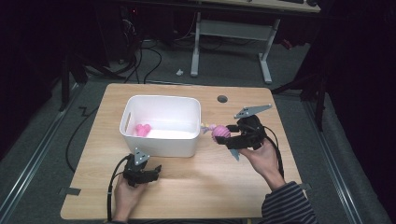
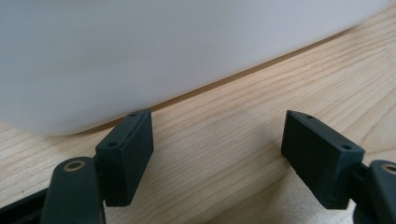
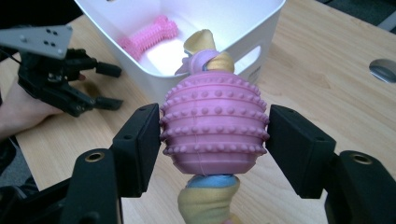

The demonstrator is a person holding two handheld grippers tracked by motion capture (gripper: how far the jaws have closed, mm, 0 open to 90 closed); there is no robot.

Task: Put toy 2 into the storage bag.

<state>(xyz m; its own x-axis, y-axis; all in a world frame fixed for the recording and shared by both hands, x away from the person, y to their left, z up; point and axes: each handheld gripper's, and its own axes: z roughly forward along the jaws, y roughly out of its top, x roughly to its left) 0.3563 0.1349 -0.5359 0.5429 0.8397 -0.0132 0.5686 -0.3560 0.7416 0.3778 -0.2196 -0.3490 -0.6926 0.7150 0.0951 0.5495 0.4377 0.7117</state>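
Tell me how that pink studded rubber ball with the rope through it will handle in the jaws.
The pink studded rubber ball probably grips well: its ridges and studs meet the right gripper pads. Its rope ends likely flop. Set down, it may roll.

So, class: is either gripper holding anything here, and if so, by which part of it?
The right gripper holds a pink knobbly ball toy, its pads pressing the ball's two sides; the rope ends stick out free. The left gripper is open and holds nothing.

The pink knobbly ball toy (image 3: 214,126), threaded on what looks like knotted rope, sits upright, clamped between black pads.
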